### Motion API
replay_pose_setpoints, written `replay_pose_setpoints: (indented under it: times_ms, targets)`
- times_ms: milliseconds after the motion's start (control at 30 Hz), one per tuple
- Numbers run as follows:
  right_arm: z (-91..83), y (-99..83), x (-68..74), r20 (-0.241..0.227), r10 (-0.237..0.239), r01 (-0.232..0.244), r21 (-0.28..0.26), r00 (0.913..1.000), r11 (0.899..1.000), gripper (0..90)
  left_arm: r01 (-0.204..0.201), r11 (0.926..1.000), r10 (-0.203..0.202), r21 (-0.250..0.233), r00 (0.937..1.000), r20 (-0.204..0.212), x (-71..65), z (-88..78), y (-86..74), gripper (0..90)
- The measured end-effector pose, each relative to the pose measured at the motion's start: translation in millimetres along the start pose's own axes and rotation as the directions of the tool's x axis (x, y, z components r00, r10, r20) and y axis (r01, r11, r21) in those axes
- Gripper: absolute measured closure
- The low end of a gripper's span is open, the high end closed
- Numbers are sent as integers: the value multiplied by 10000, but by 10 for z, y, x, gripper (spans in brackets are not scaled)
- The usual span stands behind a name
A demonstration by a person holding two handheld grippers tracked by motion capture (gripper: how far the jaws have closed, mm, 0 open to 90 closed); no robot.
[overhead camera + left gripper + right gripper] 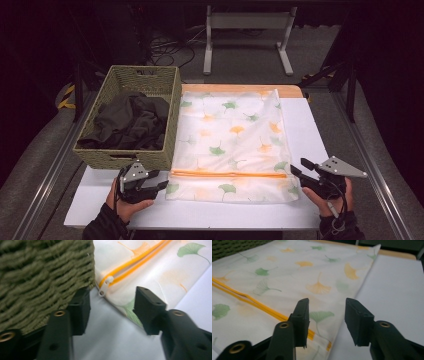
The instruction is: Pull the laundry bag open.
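Closest to the camera in the high view, at the bottom left of the frame, the left gripper (162,184) sits in a hand right at the near left corner of the bag. Its jaws stand apart with nothing between them; in the left gripper view there's just bare white table (110,340) in the gap, with the zip pull (109,280) a bit ahead. At the bottom right, the right gripper (300,169) is the same deal: jaws spread, nothing pinched, pointing in at the bag's near right edge.

The thing itself is a big flat laundry bag (232,142), white and kind of see-through, printed with green and orange ginkgo leaves. It fills the middle of the frame, lying flat on the table. An orange zipper (230,174) runs straight across it near the front edge, and in the right gripper view it looks like two orange lines side by side.

Just left of the bag, touching its side, is a woven olive basket (107,157) with dark clothes (130,122) piled inside. Beyond the bag, a wooden strip (292,90) shows at the table's back edge.
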State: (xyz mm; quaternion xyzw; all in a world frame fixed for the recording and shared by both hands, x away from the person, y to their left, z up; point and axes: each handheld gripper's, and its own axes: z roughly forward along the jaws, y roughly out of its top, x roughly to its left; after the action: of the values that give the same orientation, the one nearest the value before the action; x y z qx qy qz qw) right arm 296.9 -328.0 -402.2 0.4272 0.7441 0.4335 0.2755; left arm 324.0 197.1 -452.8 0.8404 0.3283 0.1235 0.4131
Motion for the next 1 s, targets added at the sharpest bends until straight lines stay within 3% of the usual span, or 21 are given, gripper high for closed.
replay_pose_setpoints:
  times_ms: [33, 100, 133, 200, 300, 367, 400, 467, 500, 533, 633, 800, 900, 1000]
  targets:
    - [0, 0, 0, 0, 0, 0, 0, 10000, 10000, 497, 127, 9999, -127, 69, 9999, 45, -3, 6, -11, 441]
    - [82, 121, 150, -438, -542, 541, -36, 9976, 9985, 455, 176, 9997, -180, 193, 9996, 218, -10, 44, -11, 402]
    - [177, 193, 265, -821, -917, 930, 118, 9924, 9956, 423, 113, 9997, -120, 216, 9994, 312, -16, 54, -10, 399]
    - [333, 261, 397, -1143, -1265, 1316, 380, 9854, 9906, 389, -64, 9991, 46, 421, 9990, 433, -49, 92, -11, 399]
    - [719, 343, 625, -1976, -1691, 1930, 1089, 9656, 9751, 382, -159, 9985, 135, 520, 9989, 459, -63, 118, -7, 394]
    - [934, 362, 739, -2414, -1703, 2077, 1393, 9554, 9682, 383, -73, 9979, 34, 643, 9982, 597, -61, 146, -22, 389]
    - [934, 362, 739, -2414, -1703, 2077, 1393, 9554, 9682, 383, -73, 9979, 34, 643, 9982, 597, -61, 146, -22, 389]
    - [1167, 365, 858, -2847, -1835, 2392, 1749, 9409, 9551, 393, -269, 9962, 216, 834, 9977, 640, -67, 180, -36, 389]
    - [1167, 365, 858, -2847, -1835, 2392, 1749, 9409, 9551, 393, -269, 9962, 216, 834, 9977, 640, -67, 180, -36, 389]
    - [1285, 354, 910, -2931, -1948, 2586, 1973, 9360, 9456, 395, -329, 9957, 275, 860, 9976, 633, -78, 192, -42, 388]
    - [1357, 335, 914, -2998, -1847, 2544, 2130, 9359, 9434, 402, -426, 9953, 373, 867, 9974, 616, -89, 197, -41, 381]
    - [1463, 273, 875, -2860, -1752, 2531, 2632, 9421, 9310, 405, -531, 9944, 492, 919, 9978, 439, -112, 211, -36, 380]
    - [1471, 250, 844, -3013, -1421, 2276, 2711, 9429, 9353, 420, -618, 9930, 590, 1005, 9978, 298, -126, 220, -26, 390]
    - [1474, 246, 846, -3026, -1428, 2279, 2680, 9423, 9361, 456, -618, 9924, 606, 1066, 9981, 140, -109, 217, -4, 456]
